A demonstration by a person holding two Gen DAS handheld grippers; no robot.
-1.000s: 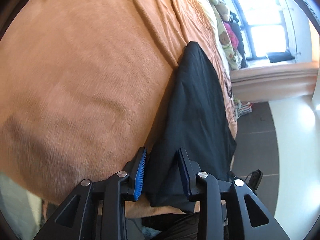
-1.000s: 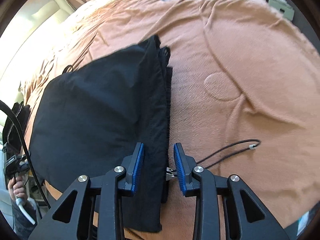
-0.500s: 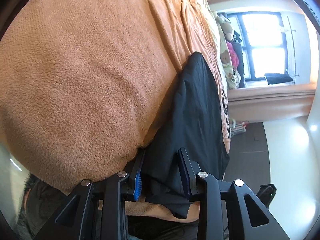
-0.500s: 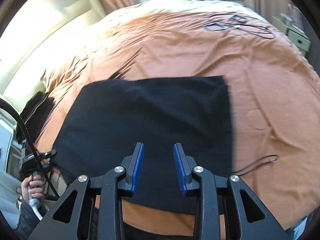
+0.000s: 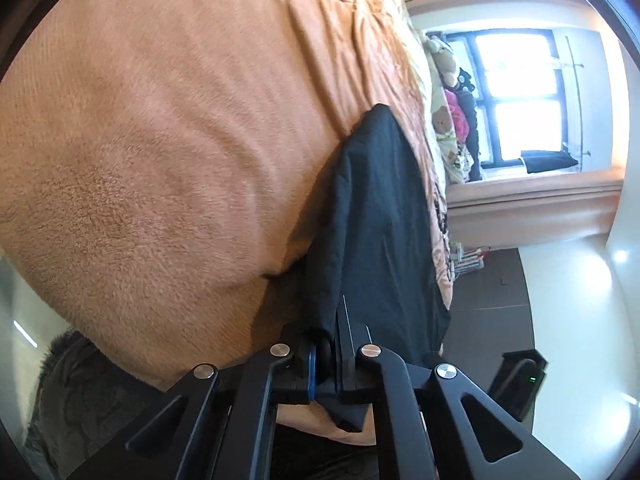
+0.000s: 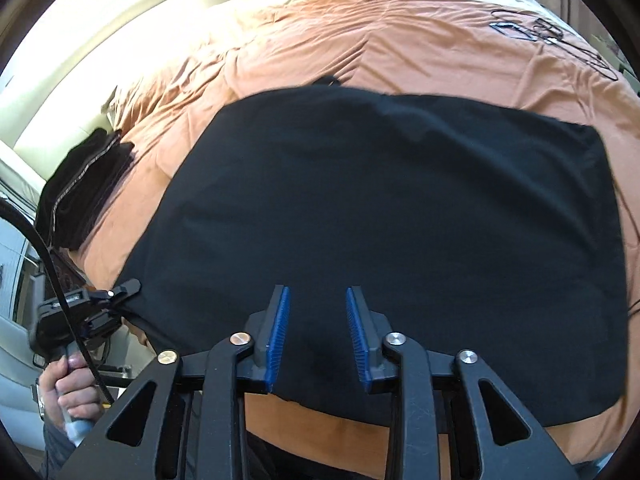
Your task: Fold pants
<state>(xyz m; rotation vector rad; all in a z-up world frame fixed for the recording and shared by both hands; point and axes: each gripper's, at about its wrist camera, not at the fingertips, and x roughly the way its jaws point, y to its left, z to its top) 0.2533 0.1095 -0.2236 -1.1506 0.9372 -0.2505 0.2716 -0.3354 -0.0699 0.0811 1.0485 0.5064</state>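
The black pants point(image 6: 380, 220) lie folded into a wide flat rectangle on the orange blanket point(image 6: 360, 40). In the left wrist view the pants point(image 5: 380, 220) run away along the bed's edge, and my left gripper point(image 5: 326, 344) is shut on a bunched bit of their near corner. The right wrist view shows that left gripper point(image 6: 120, 292), in a hand point(image 6: 68, 384), at the pants' front left corner. My right gripper point(image 6: 318, 320) hovers over the pants' front edge near the middle. Its jaws are closing, with nothing pinched between the blue pads point(image 6: 280, 320).
A dark pile of clothes point(image 6: 80, 192) sits on the blanket to the left. Cables point(image 6: 552, 36) lie at the far right of the bed. Pillows and soft toys point(image 5: 448, 120) line the head end below a window point(image 5: 516, 92). Dark floor point(image 5: 488, 292) lies beside the bed.
My left jaws have shut on the pants' corner. My right gripper has swung from the pants' right edge to their front middle, its jaws slightly narrower.
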